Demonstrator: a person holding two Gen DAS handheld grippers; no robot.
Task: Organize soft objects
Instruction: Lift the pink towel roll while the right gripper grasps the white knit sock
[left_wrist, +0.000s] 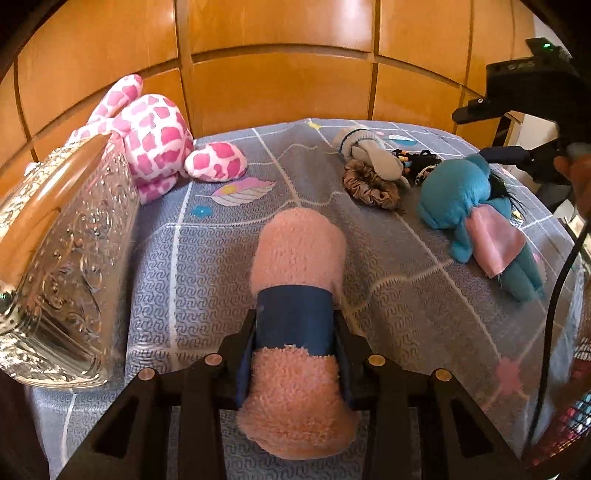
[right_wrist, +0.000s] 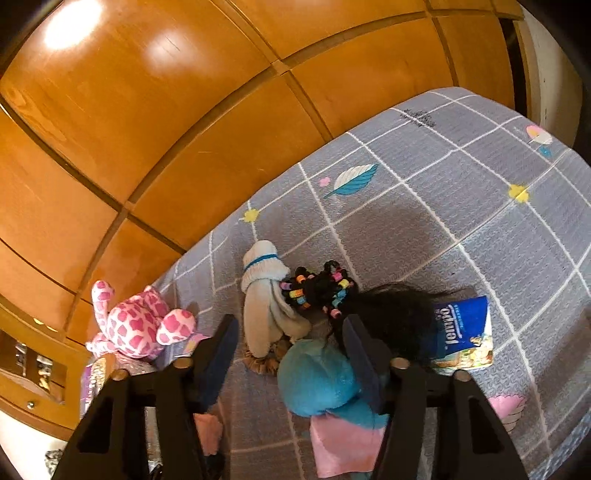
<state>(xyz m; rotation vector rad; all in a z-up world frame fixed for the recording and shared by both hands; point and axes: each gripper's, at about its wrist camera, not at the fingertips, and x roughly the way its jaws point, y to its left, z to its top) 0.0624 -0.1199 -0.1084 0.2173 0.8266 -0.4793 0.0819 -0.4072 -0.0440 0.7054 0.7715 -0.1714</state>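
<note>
My left gripper (left_wrist: 295, 328) is shut on a fluffy pink sock (left_wrist: 299, 258) and holds it over the grey bed cover (left_wrist: 207, 258). A teal doll with a pink dress (left_wrist: 476, 218) lies at the right. My right gripper (right_wrist: 290, 328) is open above that teal doll (right_wrist: 314, 384), its jaws either side of the doll's head. A pink-spotted plush (left_wrist: 155, 136) sits at the back left, also in the right wrist view (right_wrist: 136, 325). A rolled grey sock (right_wrist: 266, 295), a brown scrunchie (left_wrist: 373, 184) and beaded black hair ties (right_wrist: 317, 288) lie together.
An embossed glass tray (left_wrist: 62, 266) stands at the left edge of the bed. A wooden panelled headboard (left_wrist: 280, 74) runs along the back. A blue tissue pack (right_wrist: 465, 336) and black hair (right_wrist: 399, 317) lie right of the doll.
</note>
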